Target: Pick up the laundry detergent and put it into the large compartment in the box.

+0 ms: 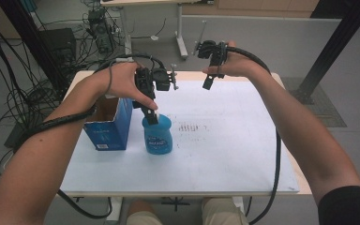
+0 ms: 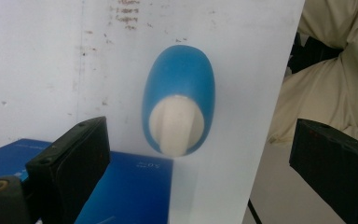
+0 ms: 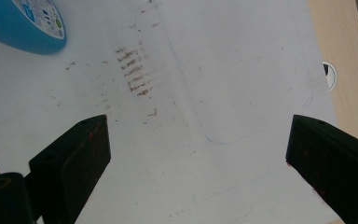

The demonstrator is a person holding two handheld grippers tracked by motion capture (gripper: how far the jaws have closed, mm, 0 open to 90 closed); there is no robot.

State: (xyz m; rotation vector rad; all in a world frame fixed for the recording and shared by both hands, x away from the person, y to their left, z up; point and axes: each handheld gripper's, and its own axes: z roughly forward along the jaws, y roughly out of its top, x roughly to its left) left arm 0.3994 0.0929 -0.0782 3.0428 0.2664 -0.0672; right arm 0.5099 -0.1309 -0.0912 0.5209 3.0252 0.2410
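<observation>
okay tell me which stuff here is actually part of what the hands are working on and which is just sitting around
In the job:
- blue bottle with white cap, standing upright on the table
- left claw, open, right above the bottle's cap
- open blue carton, beside the bottle

Lying about:
- right claw, open, held over the far table edge
- brown smudges on the white table sheet
- cables on the floor
</observation>
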